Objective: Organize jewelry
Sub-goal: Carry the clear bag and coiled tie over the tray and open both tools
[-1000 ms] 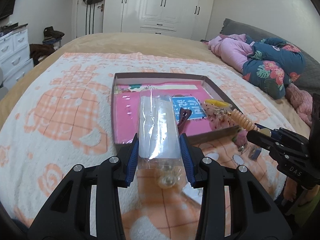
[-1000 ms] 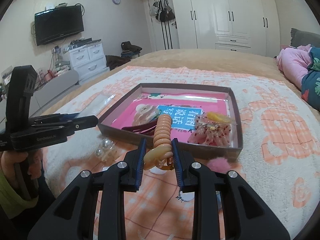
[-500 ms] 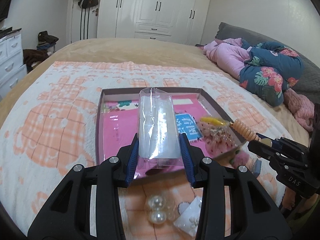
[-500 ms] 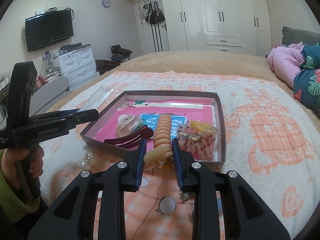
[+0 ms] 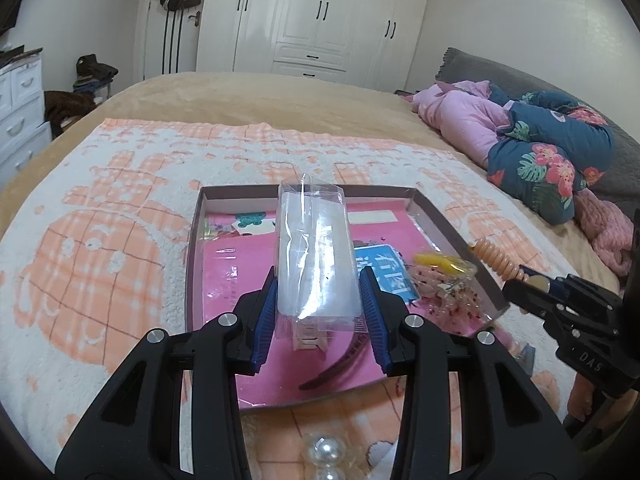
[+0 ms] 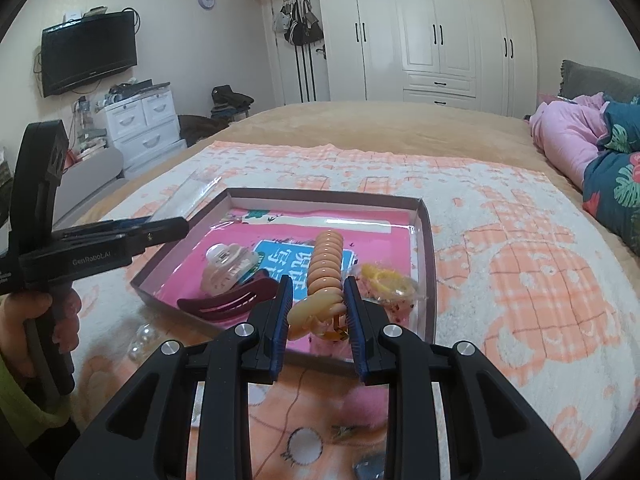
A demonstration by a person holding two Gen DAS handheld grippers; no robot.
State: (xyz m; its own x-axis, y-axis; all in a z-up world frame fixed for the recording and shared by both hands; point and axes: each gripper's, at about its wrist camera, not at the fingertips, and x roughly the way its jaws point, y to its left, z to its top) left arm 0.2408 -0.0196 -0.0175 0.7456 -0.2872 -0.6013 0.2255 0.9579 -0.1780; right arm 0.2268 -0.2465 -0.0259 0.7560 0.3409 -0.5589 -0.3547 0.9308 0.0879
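A shallow cardboard tray (image 5: pixel 194 240) (image 6: pixel 427 264) with a pink lining lies on the bed blanket. My left gripper (image 5: pixel 318 304) is shut on a clear plastic box (image 5: pixel 314 248) and holds it above the tray's near half. My right gripper (image 6: pixel 316 308) is shut on an orange spiral hair tie (image 6: pixel 326 270), also in the left wrist view (image 5: pixel 494 258), over the tray's near right edge. In the tray lie a dark red hair clip (image 6: pixel 228 302), a pale claw clip (image 6: pixel 226 264) and a bagged yellow ornament (image 6: pixel 384 280).
Pearl beads (image 5: pixel 324 450) (image 6: pixel 142 342) and small loose pieces (image 6: pixel 300 446) lie on the peach and white blanket (image 6: pixel 520 280) in front of the tray. Pink and floral bedding (image 5: pixel 540 148) is piled at the right. Wardrobes (image 6: pixel 432 32) stand behind the bed.
Both grippers have moved forward over the tray with their loads. The clear box, before over the blanket in front of the tray, is now above the tray's near half.
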